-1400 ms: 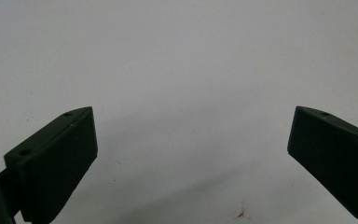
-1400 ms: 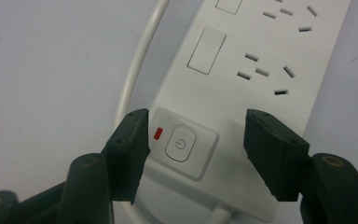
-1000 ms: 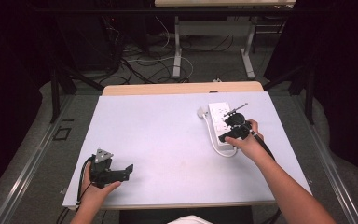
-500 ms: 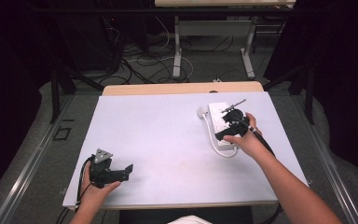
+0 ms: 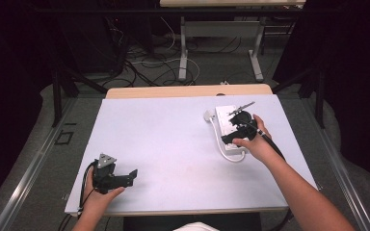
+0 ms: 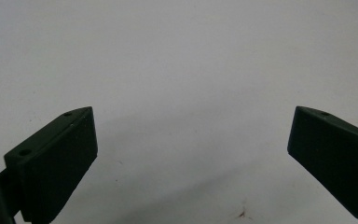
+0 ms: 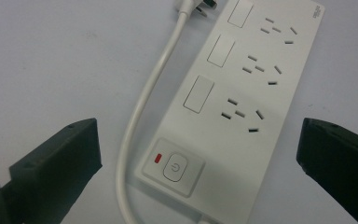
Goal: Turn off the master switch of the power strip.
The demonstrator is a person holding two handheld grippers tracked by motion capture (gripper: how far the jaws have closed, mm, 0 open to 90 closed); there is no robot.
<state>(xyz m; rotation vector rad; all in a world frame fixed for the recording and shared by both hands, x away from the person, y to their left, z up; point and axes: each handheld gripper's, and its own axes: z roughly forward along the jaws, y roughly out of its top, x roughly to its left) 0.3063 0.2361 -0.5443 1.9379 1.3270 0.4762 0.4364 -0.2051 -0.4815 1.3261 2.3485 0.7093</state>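
Across the scene lies a pale counter [image 5: 173,139]. On its far right part rests a white power strip [image 7: 242,98], flat, with three socket groups, three blank rectangular panels and a power button [image 7: 175,169] beside a small red mark. Its white cord [image 7: 144,107] curves along one long side to a plug [image 5: 208,115]. Directly above the strip hovers the right claw [image 5: 235,137], jaws spread wide. At the near left corner, the left claw [image 5: 125,178] is open over bare surface.

Pale grey table [image 5: 173,139], white power strip [image 7: 242,93] lying flat; white cord [image 7: 142,112] curled beside it
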